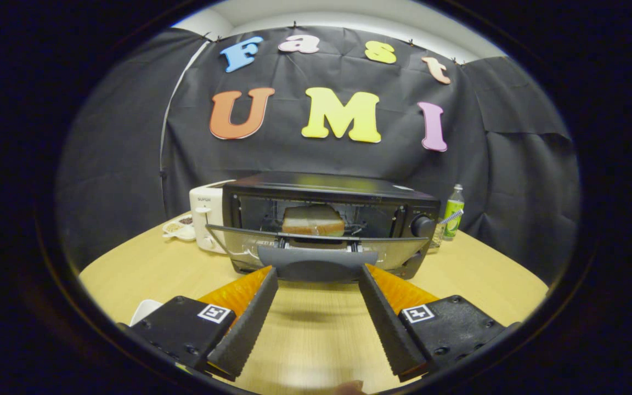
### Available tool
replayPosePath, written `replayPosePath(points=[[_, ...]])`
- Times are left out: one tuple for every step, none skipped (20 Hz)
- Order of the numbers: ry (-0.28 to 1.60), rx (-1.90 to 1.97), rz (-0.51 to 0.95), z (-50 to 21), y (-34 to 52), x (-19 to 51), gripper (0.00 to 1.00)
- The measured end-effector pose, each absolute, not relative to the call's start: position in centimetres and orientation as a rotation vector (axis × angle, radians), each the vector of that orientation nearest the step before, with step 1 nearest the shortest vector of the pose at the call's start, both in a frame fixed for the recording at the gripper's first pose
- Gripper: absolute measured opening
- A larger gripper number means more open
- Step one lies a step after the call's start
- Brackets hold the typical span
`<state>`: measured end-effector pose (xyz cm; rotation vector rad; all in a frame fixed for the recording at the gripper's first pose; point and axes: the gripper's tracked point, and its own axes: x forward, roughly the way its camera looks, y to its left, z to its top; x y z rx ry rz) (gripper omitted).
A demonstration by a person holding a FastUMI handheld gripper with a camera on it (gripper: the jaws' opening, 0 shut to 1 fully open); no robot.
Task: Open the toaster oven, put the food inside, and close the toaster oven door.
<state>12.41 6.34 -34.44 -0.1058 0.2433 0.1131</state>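
A black toaster oven (327,189) stands on the wooden table (146,269) straight ahead of me. Its glass door (398,249) hangs open, tilted down toward me, with the grey handle (316,263) at its front edge. A slice of bread (312,220) lies on the rack inside the oven. My gripper (319,273) is open, its two fingertips at either end of the door handle and just below it. Nothing is held between the fingers.
A white toaster (206,216) stands left of the oven, with a small white dish (180,226) beside it. A green bottle (452,211) stands behind the oven's right side. A white object (145,310) lies near my left finger.
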Motion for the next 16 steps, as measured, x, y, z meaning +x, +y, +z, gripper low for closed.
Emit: replayPosePath(points=[[0.232,-0.109,0.118,-33.9,6.5,12.2,0.98],[0.226,-0.112,0.121,-33.4,6.6,11.9,0.98],[0.218,-0.111,0.123,-32.7,6.5,11.3,0.98],[0.209,-0.108,0.126,-31.7,6.6,10.7,0.98],[0.198,-0.104,0.127,-30.8,6.5,10.1,0.98],[0.191,-0.105,0.125,-29.7,6.3,9.6,0.98],[0.177,-0.105,0.121,-28.6,6.0,9.1,0.99],[0.164,-0.105,0.117,-27.3,5.7,8.4,0.99],[0.146,-0.099,0.115,-26.0,5.4,7.9,0.99],[0.136,-0.096,0.119,-24.7,5.3,7.3,0.99],[0.127,-0.093,0.122,-23.8,5.0,6.8,0.99],[0.124,-0.095,0.117,-23.0,4.6,6.2,0.99],[0.123,-0.096,0.111,-22.3,4.1,5.6,0.99],[0.119,-0.098,0.105,-21.6,3.6,4.9,0.99],[0.109,-0.097,0.103,-18.6,2.7,4.4,0.99],[0.095,-0.093,0.097,-17.7,2.3,3.8,0.99]])
